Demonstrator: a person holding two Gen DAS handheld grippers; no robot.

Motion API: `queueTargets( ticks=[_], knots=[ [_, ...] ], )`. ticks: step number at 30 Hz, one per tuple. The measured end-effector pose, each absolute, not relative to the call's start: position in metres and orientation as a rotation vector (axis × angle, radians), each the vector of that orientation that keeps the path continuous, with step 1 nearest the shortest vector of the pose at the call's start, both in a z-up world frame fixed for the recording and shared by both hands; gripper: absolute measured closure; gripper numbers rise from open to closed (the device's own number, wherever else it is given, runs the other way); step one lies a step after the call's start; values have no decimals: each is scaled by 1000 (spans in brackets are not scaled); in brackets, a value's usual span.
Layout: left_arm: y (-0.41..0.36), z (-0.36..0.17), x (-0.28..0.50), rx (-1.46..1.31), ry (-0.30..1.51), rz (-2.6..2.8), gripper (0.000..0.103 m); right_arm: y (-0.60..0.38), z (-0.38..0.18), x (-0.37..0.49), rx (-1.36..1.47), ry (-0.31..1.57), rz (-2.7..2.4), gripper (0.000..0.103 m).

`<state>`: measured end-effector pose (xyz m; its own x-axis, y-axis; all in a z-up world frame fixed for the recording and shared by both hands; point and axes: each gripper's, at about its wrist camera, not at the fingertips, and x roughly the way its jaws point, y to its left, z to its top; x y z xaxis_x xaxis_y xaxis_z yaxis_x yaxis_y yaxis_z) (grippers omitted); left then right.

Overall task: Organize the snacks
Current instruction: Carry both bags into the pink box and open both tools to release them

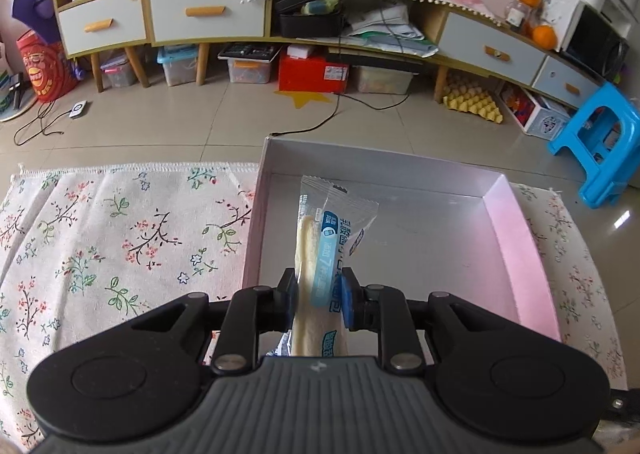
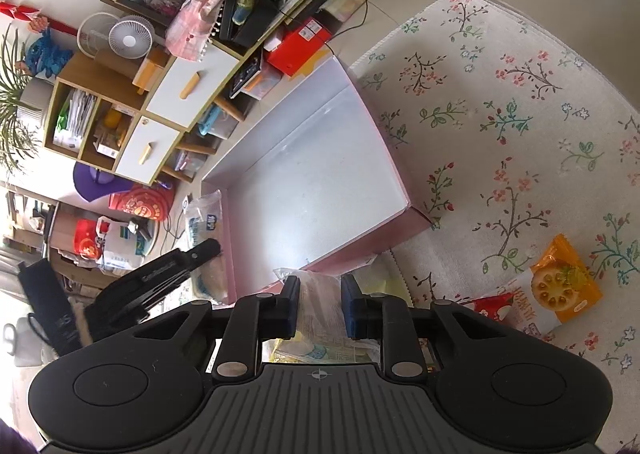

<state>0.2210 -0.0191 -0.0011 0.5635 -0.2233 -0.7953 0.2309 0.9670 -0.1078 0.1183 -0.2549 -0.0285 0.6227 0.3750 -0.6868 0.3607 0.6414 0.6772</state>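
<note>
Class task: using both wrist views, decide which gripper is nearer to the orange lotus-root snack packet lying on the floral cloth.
Right. The right gripper sits beside the orange lotus-root packet, on the same side of the pink box. The left gripper, holding a blue-labelled snack pack, is at the box's opposite side.

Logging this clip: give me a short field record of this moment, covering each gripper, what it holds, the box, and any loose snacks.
left gripper: shut on blue-labelled snack stick, held above the box
right gripper: shut on clear-wrapped snack, at the box's near wall
box: pink, open, nothing lying inside
loose snacks: orange packet on floral cloth, red packet beside it
</note>
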Motion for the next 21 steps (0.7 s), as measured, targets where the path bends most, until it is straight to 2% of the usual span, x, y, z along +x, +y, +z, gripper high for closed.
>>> queueTargets(
  ticks=[2, 5, 13, 15, 21],
  knots=[
    [-19, -2, 220, 20, 926, -258, 81, -255, -28, 118, 908, 932, 9, 81],
    [-19, -2, 217, 25, 920, -246, 68, -255, -27, 117, 903, 931, 11, 81],
    [-14, 4, 200, 40, 937, -260, 50, -257, -24, 114, 908, 921, 9, 81],
    [-12, 7, 193, 45, 933, -258, 42, -258, -22, 113, 912, 915, 11, 81],
    [2, 16, 167, 30, 936, -284, 32, -260, -9, 109, 946, 880, 40, 81]
  ],
)
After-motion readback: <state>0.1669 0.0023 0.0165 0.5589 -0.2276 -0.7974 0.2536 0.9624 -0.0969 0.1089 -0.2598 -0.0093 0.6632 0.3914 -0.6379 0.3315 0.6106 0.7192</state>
